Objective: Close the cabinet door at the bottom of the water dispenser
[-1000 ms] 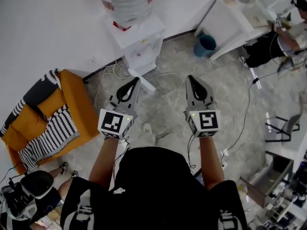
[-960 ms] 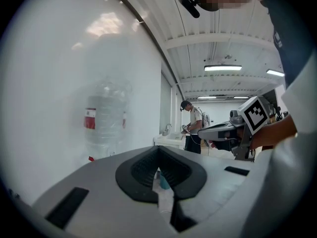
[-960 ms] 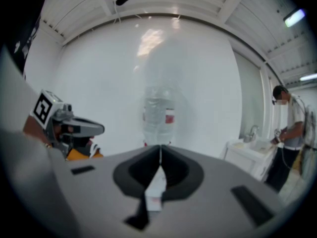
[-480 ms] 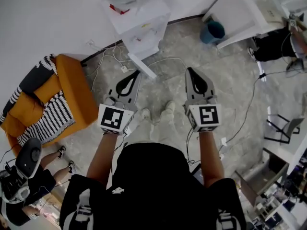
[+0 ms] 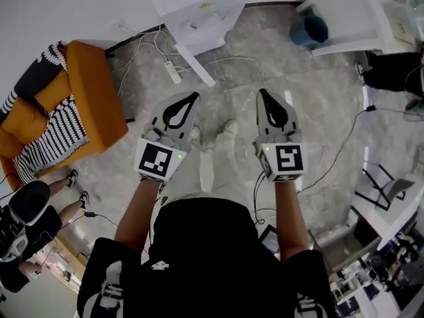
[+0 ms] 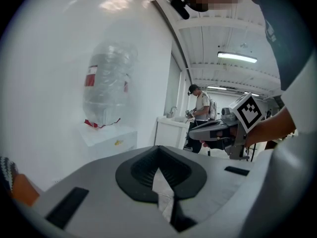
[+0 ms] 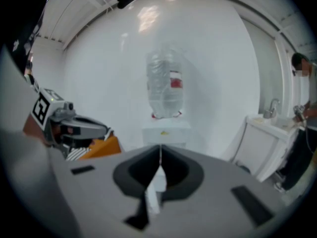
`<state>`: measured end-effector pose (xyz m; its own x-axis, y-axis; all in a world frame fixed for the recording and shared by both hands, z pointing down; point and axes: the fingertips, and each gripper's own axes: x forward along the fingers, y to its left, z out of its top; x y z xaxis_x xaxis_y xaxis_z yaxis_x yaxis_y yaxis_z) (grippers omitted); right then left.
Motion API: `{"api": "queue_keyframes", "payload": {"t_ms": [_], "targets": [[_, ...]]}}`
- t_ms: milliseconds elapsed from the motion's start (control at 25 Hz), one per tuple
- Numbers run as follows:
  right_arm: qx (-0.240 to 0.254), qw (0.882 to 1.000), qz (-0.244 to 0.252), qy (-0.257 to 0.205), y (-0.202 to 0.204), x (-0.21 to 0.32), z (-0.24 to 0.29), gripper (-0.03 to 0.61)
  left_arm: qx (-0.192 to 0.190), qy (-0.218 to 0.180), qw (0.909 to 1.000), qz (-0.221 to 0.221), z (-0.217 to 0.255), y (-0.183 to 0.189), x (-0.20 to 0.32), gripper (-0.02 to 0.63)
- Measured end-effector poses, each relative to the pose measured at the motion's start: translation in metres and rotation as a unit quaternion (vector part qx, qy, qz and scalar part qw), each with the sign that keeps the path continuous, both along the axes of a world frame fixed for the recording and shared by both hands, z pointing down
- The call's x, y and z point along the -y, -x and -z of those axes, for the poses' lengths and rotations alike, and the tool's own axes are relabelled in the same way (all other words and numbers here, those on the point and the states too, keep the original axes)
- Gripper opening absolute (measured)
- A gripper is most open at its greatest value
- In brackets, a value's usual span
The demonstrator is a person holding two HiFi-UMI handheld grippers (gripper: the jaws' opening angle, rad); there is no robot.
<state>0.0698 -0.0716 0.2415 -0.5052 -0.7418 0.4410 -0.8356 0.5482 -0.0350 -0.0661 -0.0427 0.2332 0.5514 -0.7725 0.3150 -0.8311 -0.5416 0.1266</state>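
The white water dispenser (image 5: 199, 8) stands against the wall at the top of the head view, cut off by the frame edge. Its bottom cabinet door (image 5: 196, 65) sticks out open over the floor toward me. Both grippers hang side by side in the air, well short of the door. The left gripper (image 5: 193, 97) is shut and empty, and so is the right gripper (image 5: 261, 93). In the left gripper view the bottle (image 6: 105, 90) and dispenser top (image 6: 110, 137) show beyond the shut left gripper (image 6: 159, 148). The right gripper view has the dispenser (image 7: 166, 133) straight ahead of the right gripper (image 7: 159, 146).
An orange armchair (image 5: 93, 105) with striped cushions is left of the dispenser. A power strip (image 5: 172, 72) and cables lie on the floor beside the door. A blue bin (image 5: 311, 28) and white counter (image 5: 351, 8) are to the right. A seated person (image 5: 30, 224) is lower left.
Both grippers have sunk together, still shut and side by side. The head view has tipped down: the dispenser slid to the top edge and my shoes came into sight.
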Motion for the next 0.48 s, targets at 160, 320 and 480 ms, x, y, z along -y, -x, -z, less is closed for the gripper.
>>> {"api": "queue_keyframes", "payload": {"t_ms": [160, 320, 480], "targets": [[-0.002, 0.999, 0.013, 0.035, 0.002, -0.007, -0.045, 0.035, -0.011, 0.025, 0.9996, 0.0, -0.035, -0.013, -0.009, 0.009], [-0.005, 0.998, 0.036, 0.049, 0.02, -0.011, -0.087, 0.035, -0.014, 0.046, 0.9987, 0.015, -0.072, -0.003, -0.016, 0.009], [-0.008, 0.996, 0.059, 0.067, 0.035, -0.016, -0.125, 0.035, -0.01, 0.063, 0.9978, 0.019, -0.106, 0.003, -0.021, 0.011]]}}
